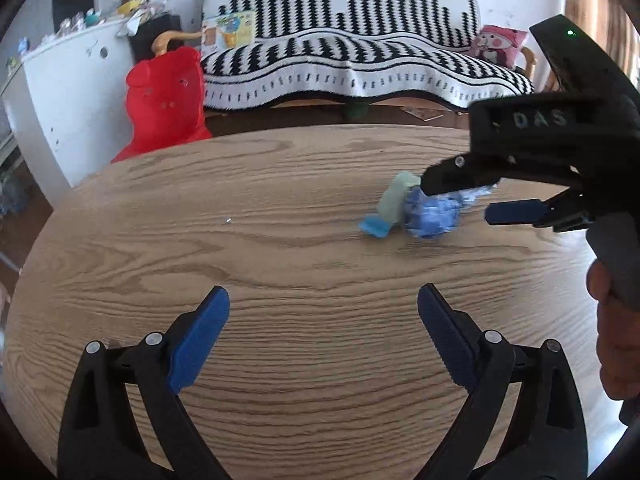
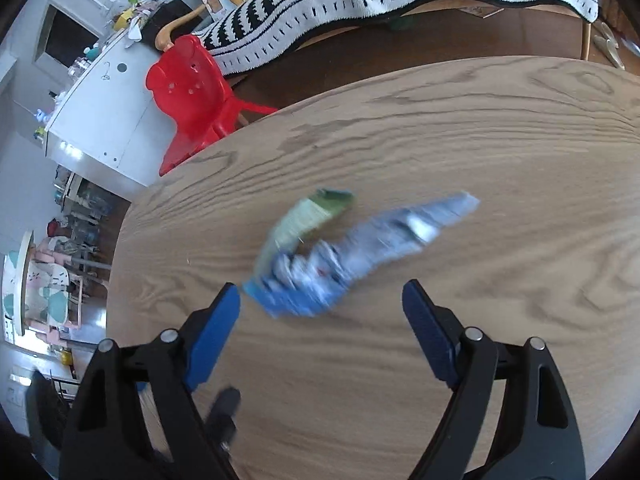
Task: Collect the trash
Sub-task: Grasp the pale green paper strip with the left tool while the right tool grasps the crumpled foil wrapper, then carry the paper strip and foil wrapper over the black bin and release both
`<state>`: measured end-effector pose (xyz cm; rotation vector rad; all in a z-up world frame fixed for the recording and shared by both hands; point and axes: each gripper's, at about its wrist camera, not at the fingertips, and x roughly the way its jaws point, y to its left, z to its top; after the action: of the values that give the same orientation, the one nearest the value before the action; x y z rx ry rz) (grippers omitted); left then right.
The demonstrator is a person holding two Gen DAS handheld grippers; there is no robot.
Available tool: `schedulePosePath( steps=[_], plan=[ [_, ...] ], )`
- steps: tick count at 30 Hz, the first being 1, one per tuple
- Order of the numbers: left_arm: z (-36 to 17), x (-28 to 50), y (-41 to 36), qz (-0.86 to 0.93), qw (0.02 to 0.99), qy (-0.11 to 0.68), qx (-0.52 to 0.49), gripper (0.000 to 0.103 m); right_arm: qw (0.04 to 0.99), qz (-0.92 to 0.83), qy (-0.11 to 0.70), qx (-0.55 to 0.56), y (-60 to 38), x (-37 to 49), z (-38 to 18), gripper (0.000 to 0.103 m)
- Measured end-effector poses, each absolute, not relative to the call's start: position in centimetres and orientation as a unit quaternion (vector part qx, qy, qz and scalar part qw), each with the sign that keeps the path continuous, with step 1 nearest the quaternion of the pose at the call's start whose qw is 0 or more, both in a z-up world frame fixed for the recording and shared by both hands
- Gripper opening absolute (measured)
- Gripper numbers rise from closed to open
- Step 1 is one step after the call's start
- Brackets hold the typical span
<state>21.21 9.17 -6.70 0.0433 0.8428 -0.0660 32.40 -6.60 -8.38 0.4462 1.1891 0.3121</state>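
On the wooden table [image 1: 240, 248] lies a small heap of trash: a pale green carton [image 1: 394, 200] with a blue end, and a crumpled blue wrapper [image 1: 430, 218] against it. My right gripper [image 1: 460, 198] comes in from the right with its fingers either side of the wrapper, open. In the right wrist view the blue wrapper [image 2: 308, 284] lies blurred just ahead of and between the tips of the right gripper [image 2: 322, 288], its pads clear of it; the green carton [image 2: 308, 216] lies beyond. My left gripper [image 1: 323, 292] stands open over bare wood, nearer the front.
A red plastic chair [image 1: 166, 100] stands off the table's far left edge beside a white cabinet [image 1: 68, 88]. Behind is a sofa under a black-and-white throw [image 1: 360, 64] with a pink cushion [image 1: 500, 44]. A person's hand [image 1: 616, 320] holds the right gripper at the right edge.
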Motion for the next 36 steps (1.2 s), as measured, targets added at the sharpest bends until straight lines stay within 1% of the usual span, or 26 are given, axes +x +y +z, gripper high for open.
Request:
schedulePosePath(
  steps=[2,3,4,7,11,17,23,24,25,26,27,28,30,36],
  plan=[
    [-7.1,21.8,9.7,-0.028,0.910,0.415,0.007,0.092,0.786,0.142,0.563,0.214,-6.5,32.7,-9.0,0.066],
    [-7.2,22.0,9.8,-0.026,0.909,0.417,0.004,0.092,0.784,0.142,0.564,0.216,-6.5,32.6,-9.2,0.053],
    [-7.3,22.3,9.9,-0.025,0.908,0.419,-0.001,0.092,0.781,0.147,0.567,0.217,-6.6,32.6,-9.3,0.033],
    [-7.1,22.9,9.7,-0.027,0.908,0.417,-0.009,0.092,0.783,0.170,0.561,0.211,-7.8,31.0,-8.8,0.028],
    [-6.9,23.8,8.2,-0.033,0.911,0.412,-0.005,0.092,0.789,0.187,0.552,0.196,-11.4,26.9,-7.5,0.028],
    [-6.5,27.4,4.6,-0.056,0.913,0.404,0.005,0.092,0.790,0.175,0.553,0.197,-19.1,18.3,-7.7,0.028],
    [-8.3,30.3,2.8,-0.031,0.905,0.424,0.035,0.091,0.797,0.167,0.541,0.211,-24.4,12.4,-8.0,0.028],
    [-8.9,30.5,2.5,-0.034,0.898,0.437,0.034,0.084,0.798,0.171,0.539,0.207,-24.7,12.1,-7.8,0.028],
    [-9.0,30.6,2.5,-0.038,0.895,0.443,0.028,0.066,0.806,0.167,0.533,0.197,-25.1,11.6,-7.3,0.028],
    [-8.8,30.6,2.4,-0.036,0.899,0.436,0.022,0.056,0.812,0.163,0.528,0.189,-25.3,11.4,-7.0,0.028],
    [-8.7,30.5,2.4,-0.035,0.899,0.437,0.018,0.022,0.815,0.161,0.525,0.184,-25.5,11.0,-6.8,0.028],
    [-8.5,30.6,2.2,-0.036,0.894,0.447,0.011,0.011,0.818,0.157,0.522,0.183,-26.0,10.5,-6.5,0.028],
    [-7.9,30.0,1.8,-0.037,0.895,0.444,-0.003,0.010,0.821,0.149,0.519,0.185,-26.9,9.9,-6.3,0.028],
    [-4.9,25.7,-3.3,-0.069,0.903,0.422,0.034,0.010,0.846,0.094,0.492,0.181,-31.5,6.1,-4.5,0.028]
  ],
)
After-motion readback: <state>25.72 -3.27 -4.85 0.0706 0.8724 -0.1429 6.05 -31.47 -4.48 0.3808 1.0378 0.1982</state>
